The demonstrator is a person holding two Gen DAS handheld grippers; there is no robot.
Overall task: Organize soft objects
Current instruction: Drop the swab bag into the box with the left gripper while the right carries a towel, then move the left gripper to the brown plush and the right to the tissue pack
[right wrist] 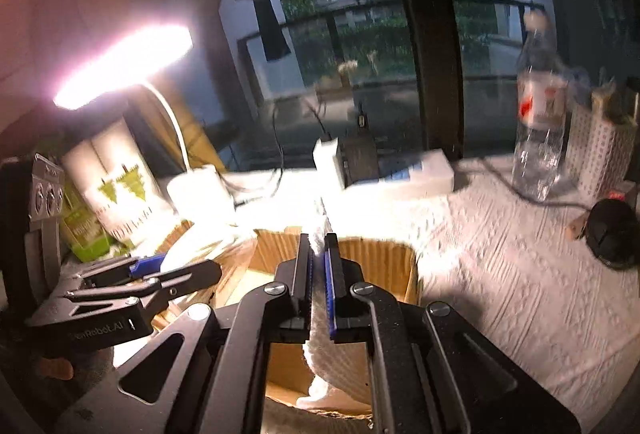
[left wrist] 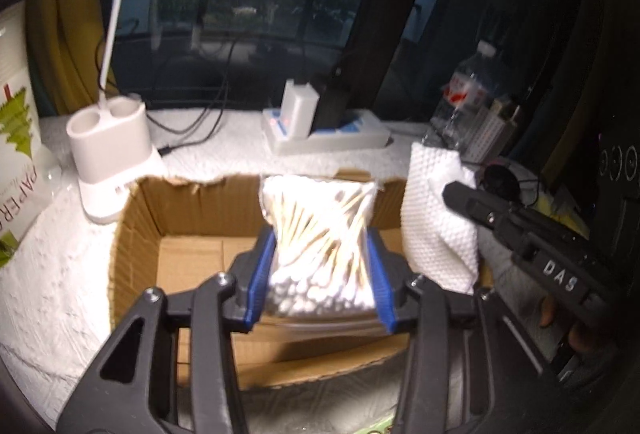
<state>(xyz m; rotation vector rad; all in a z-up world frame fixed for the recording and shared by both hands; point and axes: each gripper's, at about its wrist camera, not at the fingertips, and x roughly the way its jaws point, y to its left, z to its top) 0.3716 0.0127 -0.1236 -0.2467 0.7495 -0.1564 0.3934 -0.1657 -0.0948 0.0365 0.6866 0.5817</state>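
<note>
Left gripper (left wrist: 320,266) jaws clamp the swab bag (left wrist: 316,234), right gripper (right wrist: 319,286) jaws pinch the cloth (right wrist: 336,366), both over the box (left wrist: 192,250) below for dropping in.

On the white textured tablecloth (left wrist: 52,274) stand a white desk lamp (left wrist: 110,145) with its cable, a white and blue power strip (left wrist: 328,133), a clear water bottle (right wrist: 540,121), a patterned paper bag (right wrist: 604,153), a paper pack (left wrist: 16,161) and a small black round object (right wrist: 612,234).
</note>
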